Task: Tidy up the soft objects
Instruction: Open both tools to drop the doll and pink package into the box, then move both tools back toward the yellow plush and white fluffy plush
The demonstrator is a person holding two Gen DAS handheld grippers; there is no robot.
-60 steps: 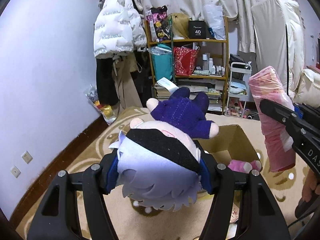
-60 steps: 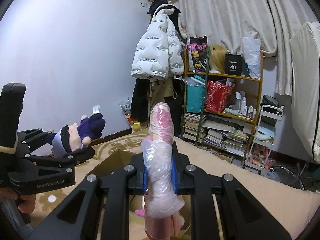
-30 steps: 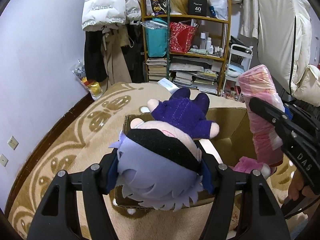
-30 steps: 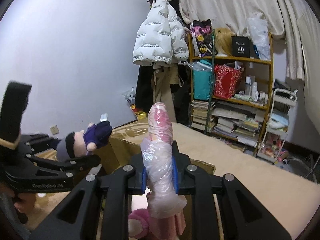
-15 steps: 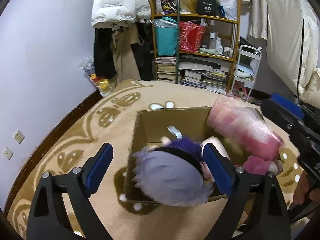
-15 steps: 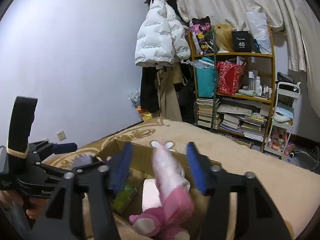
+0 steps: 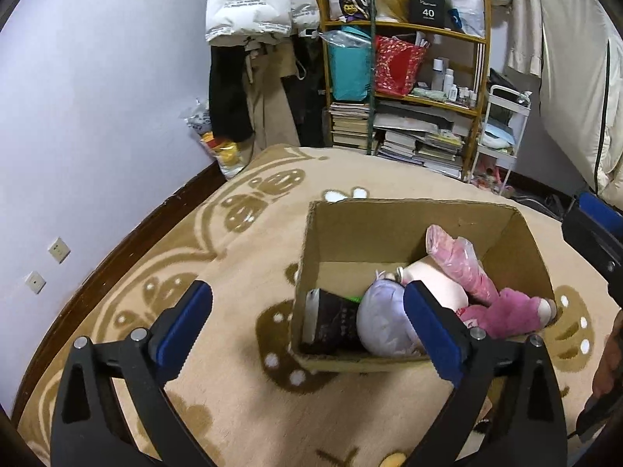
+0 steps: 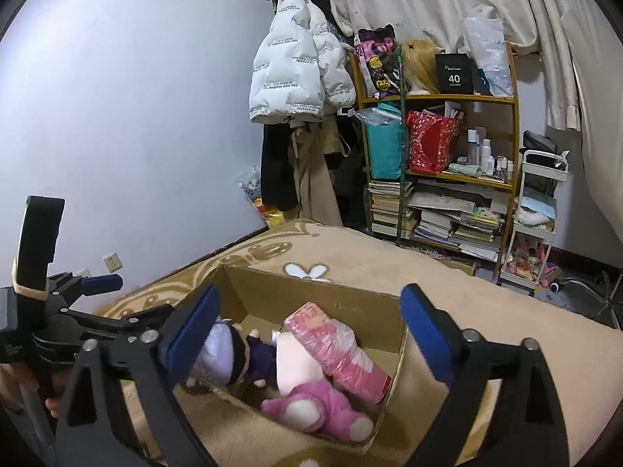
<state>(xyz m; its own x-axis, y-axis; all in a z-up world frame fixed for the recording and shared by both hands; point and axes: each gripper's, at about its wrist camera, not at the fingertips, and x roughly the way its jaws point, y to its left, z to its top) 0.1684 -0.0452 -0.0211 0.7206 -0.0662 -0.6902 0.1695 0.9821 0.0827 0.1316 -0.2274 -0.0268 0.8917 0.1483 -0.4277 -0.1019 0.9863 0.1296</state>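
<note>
Opening empty: left tool (image 7: 307,321), right tool (image 8: 311,321); one box (image 7: 389,220), two dolls, one roll.

Right gripper (image 8: 311,334) jaws opening, nothing between; doll (image 8: 237,354), pink roll (image 8: 335,346) in cardboard box (image 8: 311,292).

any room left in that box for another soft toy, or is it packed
Room remains. The cardboard box is bare along its far wall and in the back left corner, behind the lavender-haired doll. The near half is crowded: the doll, the pink plush and the pink wrapped roll lie pressed together. Outside, the rug left of the box is bare.
</note>
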